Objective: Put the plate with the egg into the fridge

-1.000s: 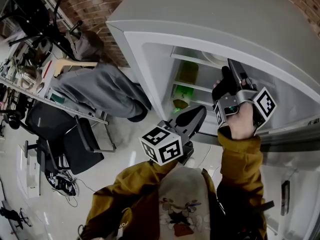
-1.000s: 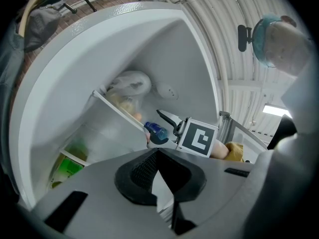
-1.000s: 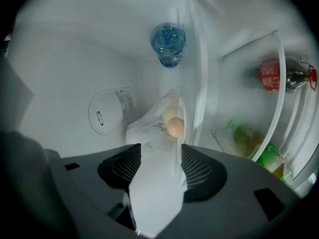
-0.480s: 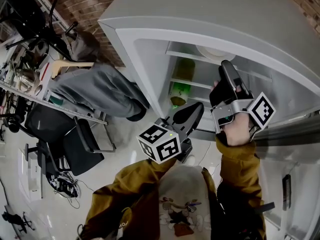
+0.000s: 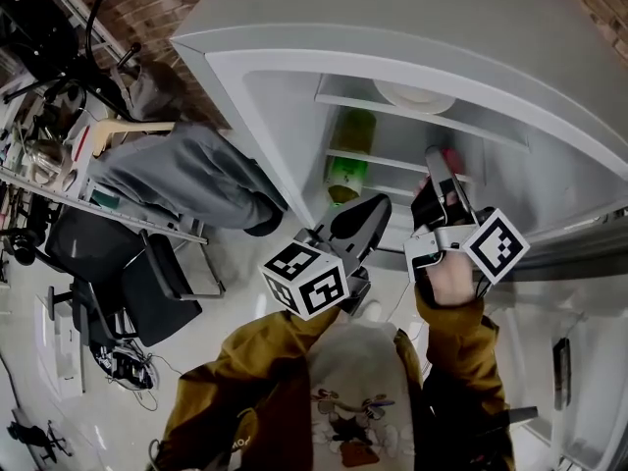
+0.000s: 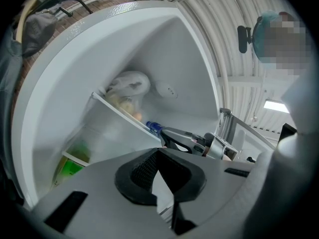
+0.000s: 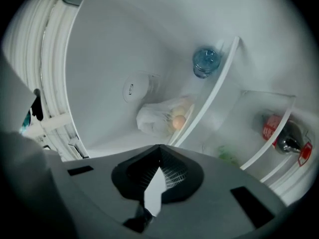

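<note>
The white plate (image 5: 414, 94) with the egg (image 7: 178, 121) rests on the top shelf (image 5: 339, 103) of the open fridge, partly under thin white wrap. My right gripper (image 5: 435, 157) hangs below and in front of that shelf, shut and empty, clear of the plate (image 7: 162, 116). From the right gripper view its jaws (image 7: 159, 153) meet at the tips. My left gripper (image 5: 376, 209) sits lower, at the fridge opening, also shut with nothing in it (image 6: 158, 152). From there the plate (image 6: 127, 86) shows up and to the left.
A blue-capped bottle (image 7: 206, 61) stands on the top shelf beside the plate. A green carton (image 5: 345, 170) sits on the shelf below, and a red can (image 7: 273, 126) lower down. The fridge door (image 5: 579, 253) stands open at right. A seated person (image 5: 186, 170) and desks are at left.
My right gripper has drawn back and down from the top shelf, leaving the plate there, and its jaws have shut. The left gripper has barely moved.
</note>
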The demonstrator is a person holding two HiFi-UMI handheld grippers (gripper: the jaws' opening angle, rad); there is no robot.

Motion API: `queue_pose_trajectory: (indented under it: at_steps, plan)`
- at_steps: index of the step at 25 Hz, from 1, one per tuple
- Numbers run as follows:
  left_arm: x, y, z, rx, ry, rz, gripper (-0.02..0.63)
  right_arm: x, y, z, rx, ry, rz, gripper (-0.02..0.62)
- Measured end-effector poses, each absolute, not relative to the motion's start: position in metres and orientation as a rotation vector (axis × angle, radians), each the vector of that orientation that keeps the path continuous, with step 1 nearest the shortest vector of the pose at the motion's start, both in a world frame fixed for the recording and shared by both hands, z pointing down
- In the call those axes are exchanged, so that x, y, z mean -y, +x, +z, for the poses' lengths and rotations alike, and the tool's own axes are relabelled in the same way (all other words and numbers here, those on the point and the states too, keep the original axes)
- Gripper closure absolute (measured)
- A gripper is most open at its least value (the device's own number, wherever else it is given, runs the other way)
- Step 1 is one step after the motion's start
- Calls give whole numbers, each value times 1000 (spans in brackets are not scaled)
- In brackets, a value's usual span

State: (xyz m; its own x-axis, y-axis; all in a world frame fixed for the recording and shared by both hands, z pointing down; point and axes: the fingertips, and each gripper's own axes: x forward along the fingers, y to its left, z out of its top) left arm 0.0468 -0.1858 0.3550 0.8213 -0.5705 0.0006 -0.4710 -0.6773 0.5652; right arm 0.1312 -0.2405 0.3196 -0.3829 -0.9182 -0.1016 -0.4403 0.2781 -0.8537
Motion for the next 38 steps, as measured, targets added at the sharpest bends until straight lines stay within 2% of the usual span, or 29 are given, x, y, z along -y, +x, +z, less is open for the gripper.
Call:
queue_pose_trajectory:
  at_steps: [22, 38]
  plan:
    - [164, 35, 386, 838, 2482, -109, 601, 143, 127, 352, -2361, -1878, -302, 591]
    - [141, 32, 396, 854, 2484, -49, 601, 118, 137, 380, -2394, -2002, -341, 591]
